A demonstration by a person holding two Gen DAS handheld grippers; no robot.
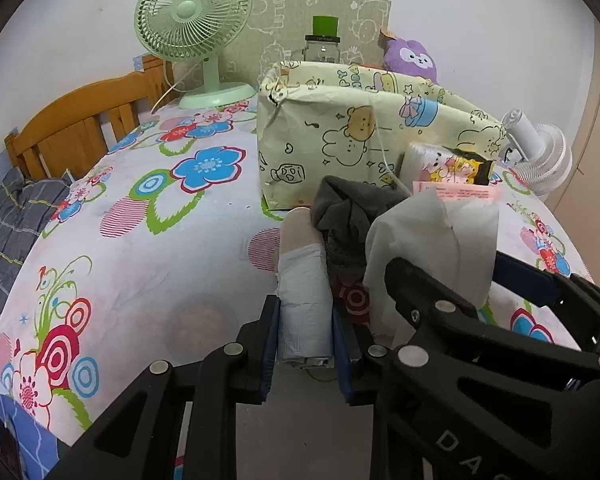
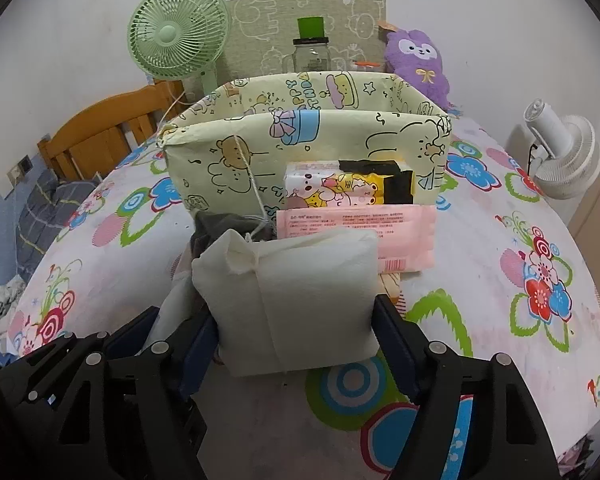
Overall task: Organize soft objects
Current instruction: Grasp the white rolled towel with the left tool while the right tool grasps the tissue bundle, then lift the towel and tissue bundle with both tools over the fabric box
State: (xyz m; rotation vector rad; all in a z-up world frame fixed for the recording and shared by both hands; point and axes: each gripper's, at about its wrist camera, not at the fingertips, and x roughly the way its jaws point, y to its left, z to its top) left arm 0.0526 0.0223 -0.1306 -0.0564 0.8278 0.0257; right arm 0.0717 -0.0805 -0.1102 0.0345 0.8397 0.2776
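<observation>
While the left gripper [image 1: 305, 334] stands clamped on a pale rolled bundle [image 1: 304, 300], the right gripper [image 2: 298, 334] straddles a cream pillow-like pouch [image 2: 296, 296] on the flowered bed [image 2: 500, 312], its jaws half spread, and whether the pads press on it is unclear. Both soft things lie just before the patterned storage box [image 2: 300, 152]. The step in hand looks like pickup; next, each would need lifting over the box's front wall and dropping inside.

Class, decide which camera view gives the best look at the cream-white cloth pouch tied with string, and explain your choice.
The right wrist view: the cream-white cloth pouch faces the camera whole, between the right gripper jaws, its string showing. The left wrist view shows only a crumpled side of it, partly behind the right gripper's black arm.
</observation>
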